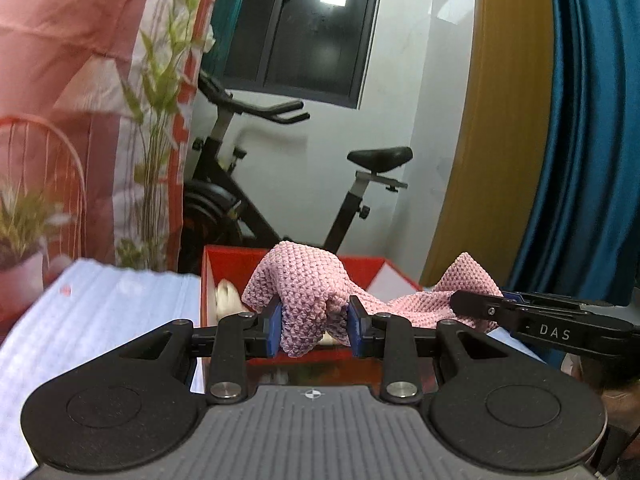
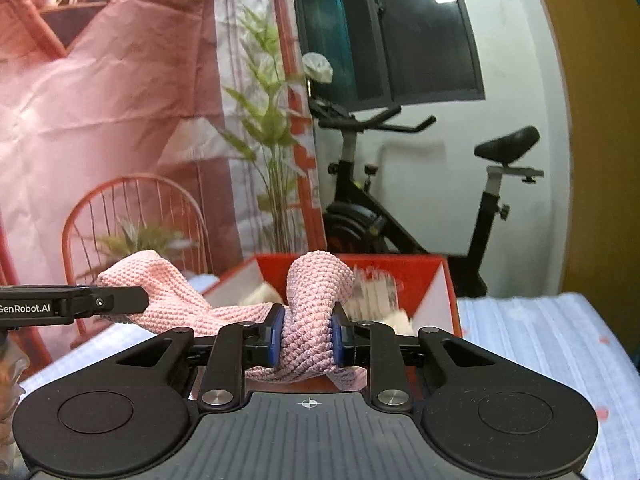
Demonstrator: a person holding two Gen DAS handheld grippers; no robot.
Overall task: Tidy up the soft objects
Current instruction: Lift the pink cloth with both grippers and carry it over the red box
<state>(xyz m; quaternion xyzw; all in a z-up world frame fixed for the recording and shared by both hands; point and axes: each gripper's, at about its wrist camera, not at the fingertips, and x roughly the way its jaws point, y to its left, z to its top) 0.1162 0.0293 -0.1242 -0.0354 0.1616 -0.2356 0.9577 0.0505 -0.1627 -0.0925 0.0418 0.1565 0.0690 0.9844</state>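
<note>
Behind the white ribbed cloth (image 1: 100, 320) covering the table stand one exercise bike (image 1: 280, 184) and one printed pink backdrop (image 1: 60, 80). One red box (image 2: 436, 280) sits ahead of me, something pale and fluffy inside. I carry one pink knitted cloth (image 1: 308, 292): my left gripper (image 1: 314, 326) pinches one bunched end, my right gripper (image 2: 307, 338) the other, the cloth stretched between them above the box.

My 2 wrist cameras each sit close behind their own fingers, looking forward and slightly down. Both views share the pink cloth (image 1: 308, 292), the red box (image 1: 232, 258), the exercise bike (image 1: 280, 184) and the window (image 1: 308, 32) beyond; each glimpses the other gripper.
</note>
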